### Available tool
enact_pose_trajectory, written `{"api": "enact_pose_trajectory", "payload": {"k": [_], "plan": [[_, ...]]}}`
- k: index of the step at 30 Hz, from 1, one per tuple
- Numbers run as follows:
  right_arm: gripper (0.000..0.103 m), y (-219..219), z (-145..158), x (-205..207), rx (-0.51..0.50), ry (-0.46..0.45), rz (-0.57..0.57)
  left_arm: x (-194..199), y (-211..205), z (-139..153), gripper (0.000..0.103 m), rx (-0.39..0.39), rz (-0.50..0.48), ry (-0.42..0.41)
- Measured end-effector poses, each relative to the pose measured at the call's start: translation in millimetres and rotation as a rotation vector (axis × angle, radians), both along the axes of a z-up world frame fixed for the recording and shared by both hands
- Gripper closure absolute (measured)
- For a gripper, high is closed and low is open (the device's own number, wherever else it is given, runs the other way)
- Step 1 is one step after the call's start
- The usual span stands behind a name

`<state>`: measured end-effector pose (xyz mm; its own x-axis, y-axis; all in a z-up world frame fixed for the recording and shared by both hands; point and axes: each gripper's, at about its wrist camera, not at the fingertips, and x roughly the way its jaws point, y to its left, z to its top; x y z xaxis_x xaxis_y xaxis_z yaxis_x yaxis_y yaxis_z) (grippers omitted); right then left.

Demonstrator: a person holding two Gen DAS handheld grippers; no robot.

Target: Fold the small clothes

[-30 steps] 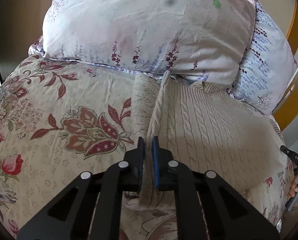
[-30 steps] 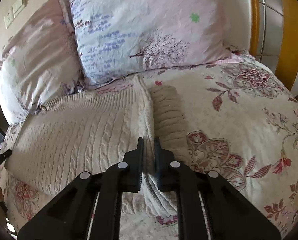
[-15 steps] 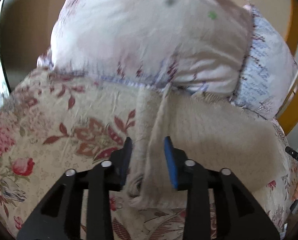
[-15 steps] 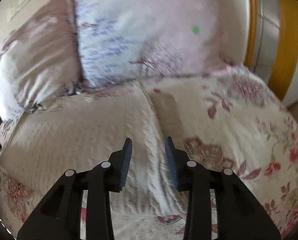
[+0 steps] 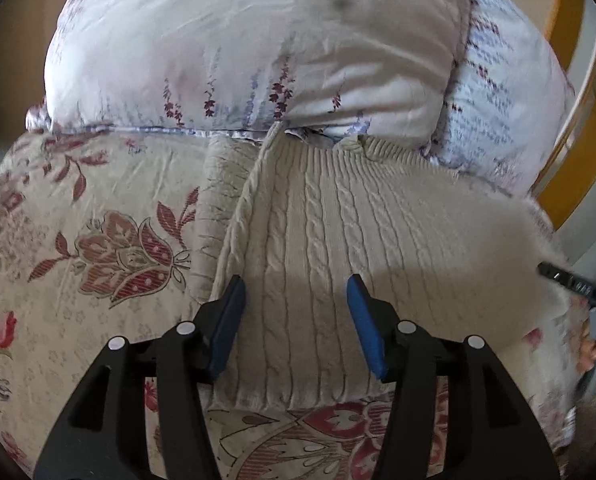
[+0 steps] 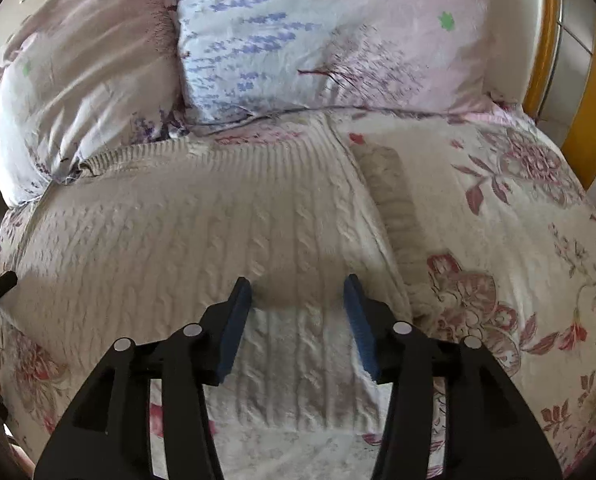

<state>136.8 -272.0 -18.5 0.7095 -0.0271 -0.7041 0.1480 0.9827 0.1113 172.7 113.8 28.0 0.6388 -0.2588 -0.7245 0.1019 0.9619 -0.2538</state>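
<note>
Both grippers, left [image 5: 296, 322] & right [image 6: 298, 322], jaws just opening, nothing pinched, cream cable-knit sweater [image 5: 362, 240] lying flat beneath/ahead of fingers on the floral bedspread [image 5: 78, 208]: risk is folded edge springing back w/o pressure.

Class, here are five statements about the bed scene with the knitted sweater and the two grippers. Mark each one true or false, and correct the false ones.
1. The cream cable-knit sweater lies on the floral bedspread. True.
2. The left gripper is clamped on the sweater. False: its jaws stand apart, having just opened, with nothing pinched.
3. The right gripper is open above the sweater. True.
4. The pillows lie on top of the sweater's middle. False: they sit at its far edge, by the ribbed hem.
5. The sweater is striped blue. False: it is plain cream.
</note>
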Motion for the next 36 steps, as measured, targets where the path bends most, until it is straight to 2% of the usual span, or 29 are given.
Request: {"api": "enact_pose_trajectory", "payload": {"k": [3, 5, 10, 16, 25, 28, 30, 36], "plan": [[0.042, 19.4, 9.5, 3.0, -0.002, -0.036, 0.051, 3.5, 17.3, 8.1, 0.045, -0.103, 0.039, 0.020], [0.042, 35.0, 13.9, 8.2, -0.015, -0.058, 0.087, 9.8, 23.8, 12.9, 0.037, -0.091, 0.081, 0.023], [0.042, 73.0, 15.2, 30.4, -0.035, -0.059, 0.146, 34.8, 38.9, 13.5, 0.032, -0.096, 0.131, 0.065], [0.042, 94.6, 3.5, 52.4, -0.072, -0.032, 0.173, 58.5, 47.6, -2.4, 0.031, -0.157, 0.155, 0.152], [0.042, 96.4, 1.1, 53.5, -0.080, -0.056, 0.169, 66.5, 46.6, -7.6, 0.031, -0.170, 0.163, 0.156], [0.040, 102.3, -7.8, 58.9, -0.119, -0.016, 0.174, 67.3, 42.4, -7.2, 0.031, -0.162, 0.157, 0.152], [0.039, 107.9, -9.7, 58.0, -0.159, -0.026, 0.172, 68.3, 39.8, -7.5, 0.032, -0.179, 0.148, 0.151], [0.039, 108.3, -10.2, 57.9, -0.161, -0.029, 0.172, 71.8, 33.2, -9.9, 0.041, -0.230, 0.144, 0.154]]}}
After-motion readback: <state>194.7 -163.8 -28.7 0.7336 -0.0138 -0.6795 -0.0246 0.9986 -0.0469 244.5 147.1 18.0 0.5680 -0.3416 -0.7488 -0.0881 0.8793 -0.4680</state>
